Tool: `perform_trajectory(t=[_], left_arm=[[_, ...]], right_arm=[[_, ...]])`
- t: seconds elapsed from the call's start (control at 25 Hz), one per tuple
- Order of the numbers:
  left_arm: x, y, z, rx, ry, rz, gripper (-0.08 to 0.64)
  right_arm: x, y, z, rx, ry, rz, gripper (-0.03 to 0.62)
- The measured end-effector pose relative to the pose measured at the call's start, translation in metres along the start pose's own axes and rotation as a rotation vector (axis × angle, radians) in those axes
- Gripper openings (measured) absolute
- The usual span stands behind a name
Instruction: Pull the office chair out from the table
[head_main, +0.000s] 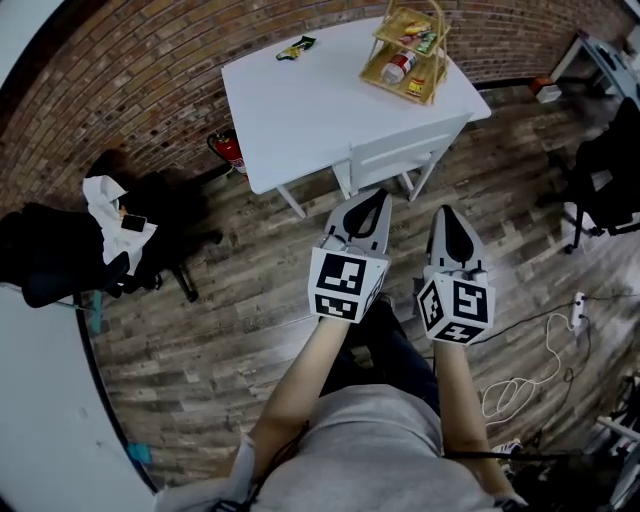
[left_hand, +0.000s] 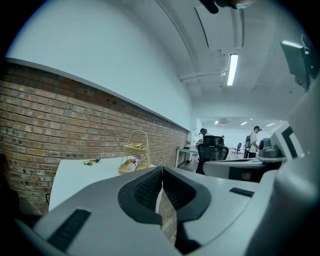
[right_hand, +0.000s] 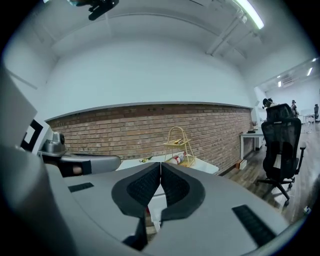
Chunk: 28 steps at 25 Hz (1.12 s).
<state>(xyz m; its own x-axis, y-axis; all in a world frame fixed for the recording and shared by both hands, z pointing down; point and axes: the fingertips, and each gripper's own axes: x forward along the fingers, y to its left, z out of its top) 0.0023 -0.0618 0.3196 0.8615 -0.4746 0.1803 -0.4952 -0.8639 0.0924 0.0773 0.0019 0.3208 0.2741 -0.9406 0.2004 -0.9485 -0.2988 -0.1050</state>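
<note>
Both tools are pressed together with nothing between the pads. The left tool and right tool sit side by side just below the middle of the head view, noses aimed up-frame at the white bench. Each tool's own view shows dark ribbed pads meeting along a thin seam, with only bench and brick wall beyond.

The chair, as I read it, is the white slotted back and legs tucked under the bench's near edge, just above the tool tips. It is not yet touched.

The step in hand looks like the approach. To do it well, spread both tools before they reach the backrest. Take the top rail at two spots either side of its middle, and close firmly. Then draw straight toward the bottom of the frame with an even pull, so the chair does not twist into the bench legs or jolt the wire basket stand in the upper middle. A white cable lies looped on the floor at lower right, a likely snag when stepping back.

Both forearms reach up from the bottom edge, roughly parallel, with the marker cubes facing the head camera. The tools appear close to level, tipped slightly nose-down.
</note>
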Motion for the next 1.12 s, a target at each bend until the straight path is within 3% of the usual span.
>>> perform_trajectory(t=[0.48,0.8,1.12], left_arm=[[0.075,0.001,0.013,-0.004,0.022,0.095,0.014],[0.091,0.012,0.003,-0.017,0.053,0.141,0.014],[0.120,0.022,0.003,-0.034,0.056,0.137,0.014]], right_arm=[[0.057,-0.071,0.009,0.024,0.028,0.057,0.017],[0.080,-0.092,-0.002,0.066,0.056,0.073,0.017],[0.105,-0.104,0.003,0.057,0.053,0.070,0.017]])
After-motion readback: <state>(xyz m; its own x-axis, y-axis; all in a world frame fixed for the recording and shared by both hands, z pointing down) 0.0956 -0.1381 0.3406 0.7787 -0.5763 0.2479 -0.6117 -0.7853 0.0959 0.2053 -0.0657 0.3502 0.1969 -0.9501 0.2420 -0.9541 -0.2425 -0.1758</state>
